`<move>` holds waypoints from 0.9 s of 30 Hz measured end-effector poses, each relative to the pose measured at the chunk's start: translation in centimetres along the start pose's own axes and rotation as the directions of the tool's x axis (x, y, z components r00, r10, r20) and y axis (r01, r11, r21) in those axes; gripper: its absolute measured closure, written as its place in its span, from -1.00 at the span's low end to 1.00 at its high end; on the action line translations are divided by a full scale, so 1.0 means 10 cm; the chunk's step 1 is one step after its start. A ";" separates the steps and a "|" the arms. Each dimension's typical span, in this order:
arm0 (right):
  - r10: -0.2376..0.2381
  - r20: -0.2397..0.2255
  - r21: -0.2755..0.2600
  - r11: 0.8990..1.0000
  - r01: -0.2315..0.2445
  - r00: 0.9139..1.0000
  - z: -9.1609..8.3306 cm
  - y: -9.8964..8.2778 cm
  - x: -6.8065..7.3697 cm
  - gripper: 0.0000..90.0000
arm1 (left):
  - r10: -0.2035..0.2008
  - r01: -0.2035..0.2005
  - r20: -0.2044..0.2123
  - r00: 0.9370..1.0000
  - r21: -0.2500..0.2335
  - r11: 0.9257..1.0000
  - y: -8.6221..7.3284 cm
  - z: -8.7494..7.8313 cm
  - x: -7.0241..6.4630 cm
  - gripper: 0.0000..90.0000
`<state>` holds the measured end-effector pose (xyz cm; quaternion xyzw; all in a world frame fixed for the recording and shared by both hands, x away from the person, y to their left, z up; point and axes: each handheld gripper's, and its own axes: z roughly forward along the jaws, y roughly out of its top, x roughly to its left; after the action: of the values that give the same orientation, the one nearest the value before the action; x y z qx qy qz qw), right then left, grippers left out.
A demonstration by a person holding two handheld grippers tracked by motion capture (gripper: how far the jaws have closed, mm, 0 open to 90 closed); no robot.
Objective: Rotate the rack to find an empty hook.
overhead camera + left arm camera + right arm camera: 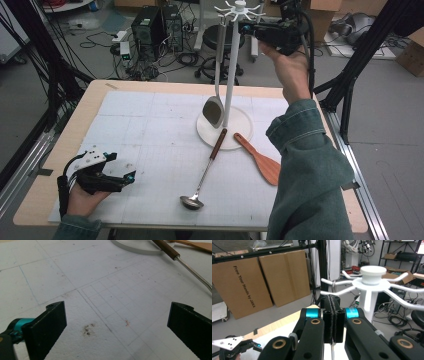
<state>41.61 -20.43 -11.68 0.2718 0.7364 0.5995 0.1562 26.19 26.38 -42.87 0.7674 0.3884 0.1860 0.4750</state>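
Note:
A white utensil rack (233,65) stands on a round base (240,131) at the middle back of the white mat. From one of its top hooks (332,281) hangs a metal spatula (214,111). My right gripper (239,26) is held high beside the rack's top. Its jaws (333,300) are shut, with the spatula's thin handle in line with their seam just under the hook. A ladle (200,182) with a brown handle lies on the mat, its handle end resting on the base. My left gripper (131,177) rests at the mat's near left, open (117,322) and holding nothing.
A wooden spatula (262,162) lies on the mat right of the ladle, under my right sleeve. The table's wooden edge (75,120) borders the mat. Behind the table are cables, computer cases (155,25) and cardboard boxes (262,280).

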 end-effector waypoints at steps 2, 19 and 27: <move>0.003 0.001 -0.003 1.000 -0.003 1.000 -0.01 -0.01 -0.01 1.00 | 0.001 -0.001 0.001 1.000 0.001 1.000 0.00 0.00 0.00 -0.94; 0.022 0.038 -0.011 1.000 -0.022 0.999 -0.21 -0.08 -0.15 1.00 | 0.004 -0.004 -0.001 1.000 -0.001 1.000 0.00 0.00 0.00 -0.94; 0.034 0.054 -0.016 0.999 -0.033 0.998 -0.25 -0.07 -0.20 1.00 | 0.001 -0.001 -0.002 1.000 0.000 1.000 0.00 0.00 0.00 -0.94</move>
<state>41.67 -23.71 -12.00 0.2992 0.7228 0.5998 0.1682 26.22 26.36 -42.87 0.7676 0.3882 0.1870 0.4745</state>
